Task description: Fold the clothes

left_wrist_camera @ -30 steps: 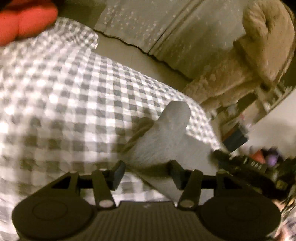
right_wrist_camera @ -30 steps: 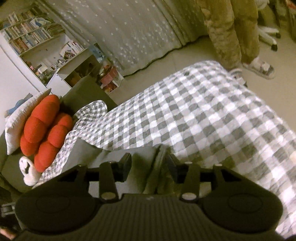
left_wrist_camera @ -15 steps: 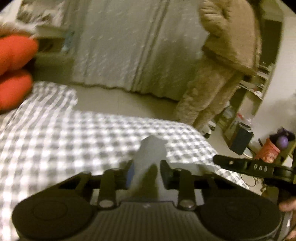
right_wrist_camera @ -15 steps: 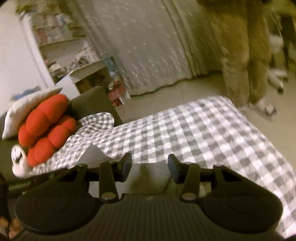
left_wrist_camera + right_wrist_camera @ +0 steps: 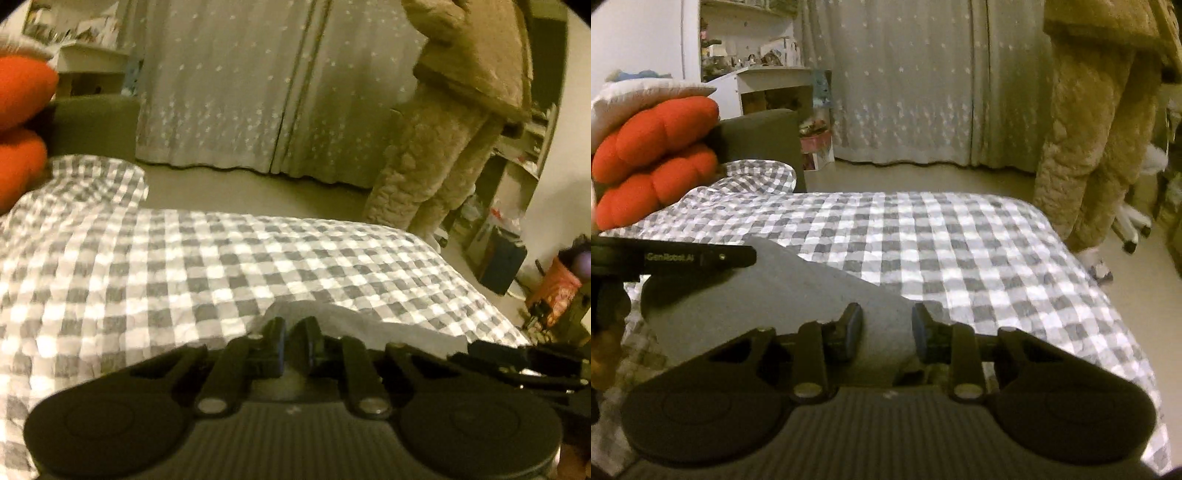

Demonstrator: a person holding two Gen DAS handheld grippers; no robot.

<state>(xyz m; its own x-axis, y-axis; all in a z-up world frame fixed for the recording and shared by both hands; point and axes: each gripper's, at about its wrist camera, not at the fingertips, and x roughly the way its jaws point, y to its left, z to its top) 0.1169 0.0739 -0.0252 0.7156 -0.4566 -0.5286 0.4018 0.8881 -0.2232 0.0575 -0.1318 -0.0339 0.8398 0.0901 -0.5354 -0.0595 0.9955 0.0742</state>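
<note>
A grey garment (image 5: pixel 373 326) lies on the checked bed cover (image 5: pixel 184 266), with its near edge gathered up. My left gripper (image 5: pixel 294 332) is at that edge; its jaws are closing and stand nearly together, pinching a fold of the cloth. In the right wrist view the same grey garment (image 5: pixel 775 291) spreads leftward from my right gripper (image 5: pixel 885 325). The right jaws are closing, with a ridge of cloth in the gap and space still showing beside the pads. The other gripper's black arm (image 5: pixel 701 256) crosses the left edge over the garment.
A red lobed cushion (image 5: pixel 653 158) and a white pillow (image 5: pixel 646 92) sit at the bed's far left against a dark headboard (image 5: pixel 757 140). A person in a brown fleecy suit (image 5: pixel 1089 147) stands at the bed's right side. Curtains (image 5: pixel 277 92) and shelves lie beyond the floor.
Both views have rolled to level and dropped toward the bed. The left jaws went from wide apart to pinching the grey cloth. The right jaws have narrowed around the cloth.
</note>
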